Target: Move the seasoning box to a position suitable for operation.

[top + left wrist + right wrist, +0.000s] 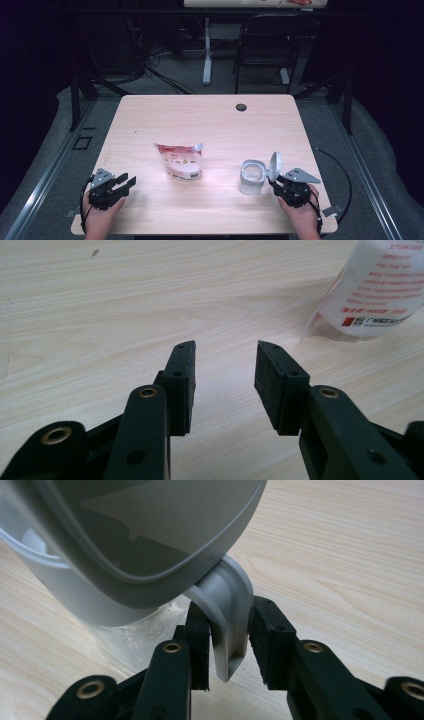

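Note:
A grey-white container (251, 177) stands on the wooden table (210, 115) at the front right, its hinged lid (275, 165) flipped up. My right gripper (275, 184) reaches it from the right. In the right gripper view the jaws (230, 609) sit on both sides of the container's curved handle (231, 630), pads pressing on it, with the lid (150, 530) looming above. A white pouch with red print (180, 161) lies mid-table. My left gripper (124, 183) rests at the front left, open and holding nothing (225, 370), with the pouch (375, 290) ahead to its right.
A round cable hole (241, 107) sits near the table's far edge. Beyond the table stand a dark chair (265, 45) and a white desk leg (207, 50). Bare wood stretches between the pouch and the left gripper.

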Available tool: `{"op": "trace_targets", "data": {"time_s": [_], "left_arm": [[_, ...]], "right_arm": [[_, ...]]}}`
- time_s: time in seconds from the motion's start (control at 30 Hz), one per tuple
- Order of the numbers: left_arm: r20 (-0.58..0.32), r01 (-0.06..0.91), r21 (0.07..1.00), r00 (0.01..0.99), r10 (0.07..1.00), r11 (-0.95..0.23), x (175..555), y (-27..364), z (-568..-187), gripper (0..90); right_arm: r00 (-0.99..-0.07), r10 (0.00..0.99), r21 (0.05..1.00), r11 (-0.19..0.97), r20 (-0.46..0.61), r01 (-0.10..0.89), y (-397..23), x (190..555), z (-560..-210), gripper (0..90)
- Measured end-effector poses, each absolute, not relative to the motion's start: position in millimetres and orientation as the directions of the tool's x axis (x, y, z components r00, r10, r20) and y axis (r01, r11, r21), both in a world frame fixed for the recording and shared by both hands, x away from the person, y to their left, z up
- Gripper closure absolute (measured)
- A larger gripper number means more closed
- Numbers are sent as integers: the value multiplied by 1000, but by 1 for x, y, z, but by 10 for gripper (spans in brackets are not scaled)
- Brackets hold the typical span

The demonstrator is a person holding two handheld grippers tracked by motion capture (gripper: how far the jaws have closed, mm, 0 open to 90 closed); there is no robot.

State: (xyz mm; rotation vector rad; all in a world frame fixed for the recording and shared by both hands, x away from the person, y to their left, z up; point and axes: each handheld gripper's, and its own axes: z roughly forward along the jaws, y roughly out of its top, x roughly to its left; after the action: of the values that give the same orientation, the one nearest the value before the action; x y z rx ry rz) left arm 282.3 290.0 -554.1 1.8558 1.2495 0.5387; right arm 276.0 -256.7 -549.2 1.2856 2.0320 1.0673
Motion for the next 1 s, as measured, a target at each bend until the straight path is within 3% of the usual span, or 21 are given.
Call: {"op": "trace_targets", "data": {"time_s": [0.23,1.0], "left_arm": [[-90,555,814,416,905,-175,282,290,-554,604],[-91,556,813,413,906,-172,282,291,-554,603]], "right_arm": [[-440,897,823,278,-38,496,-257,276,-549,720],[-399,914,833,163,74,529,-274,274,-547,742]]}}
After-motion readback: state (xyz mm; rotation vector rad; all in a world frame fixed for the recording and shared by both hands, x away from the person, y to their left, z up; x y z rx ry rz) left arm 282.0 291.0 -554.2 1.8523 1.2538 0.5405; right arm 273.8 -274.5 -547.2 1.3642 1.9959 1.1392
